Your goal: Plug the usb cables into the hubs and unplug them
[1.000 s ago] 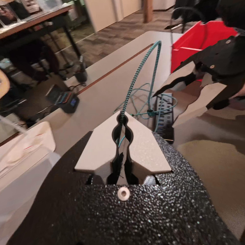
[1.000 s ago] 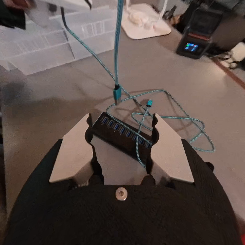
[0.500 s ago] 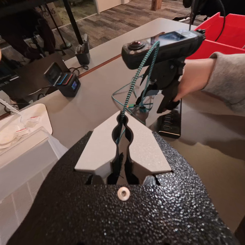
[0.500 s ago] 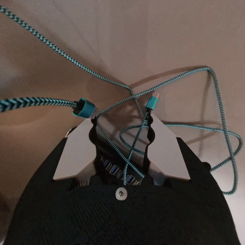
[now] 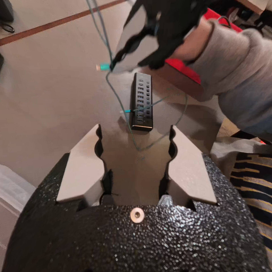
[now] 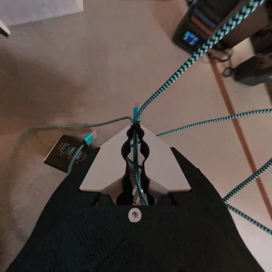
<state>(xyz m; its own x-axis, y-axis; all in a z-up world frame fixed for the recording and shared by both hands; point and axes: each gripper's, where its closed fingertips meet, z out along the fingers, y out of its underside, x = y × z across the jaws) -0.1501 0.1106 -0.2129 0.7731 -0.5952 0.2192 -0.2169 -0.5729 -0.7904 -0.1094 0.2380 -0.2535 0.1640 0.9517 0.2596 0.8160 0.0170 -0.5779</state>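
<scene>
A black USB hub [image 5: 141, 103] lies on the beige table, ports up; its end also shows in the right wrist view [image 6: 63, 153]. My left gripper [image 5: 135, 128] is open and empty, just short of the hub. My right gripper [image 6: 136, 125] is shut on a teal braided cable [image 6: 176, 76] just behind its teal USB plug [image 6: 137, 112], held above the table. From the left wrist view, that gripper [image 5: 117, 64] hangs over the hub's far end with the plug [image 5: 103, 67] sticking out left. A second teal plug [image 6: 89, 139] rests on the hub.
A red bin [image 5: 182, 69] stands behind the hub at the right. A grey sleeve [image 5: 229, 70] reaches over the table. A black device with a small lit screen [image 6: 191, 38] sits at the far side. A clear plastic box [image 5: 10, 185] is at the near left. About 15 cm separates my left fingertips from my right. Measured from the fingertips, the black USB hub [image 5: 141, 103] is 9 cm or so from the right gripper and 15 cm from the left.
My left gripper has opened and let the cable go, then dropped toward the hub. My right gripper has shut on the cable behind its plug and lifted it off the hub.
</scene>
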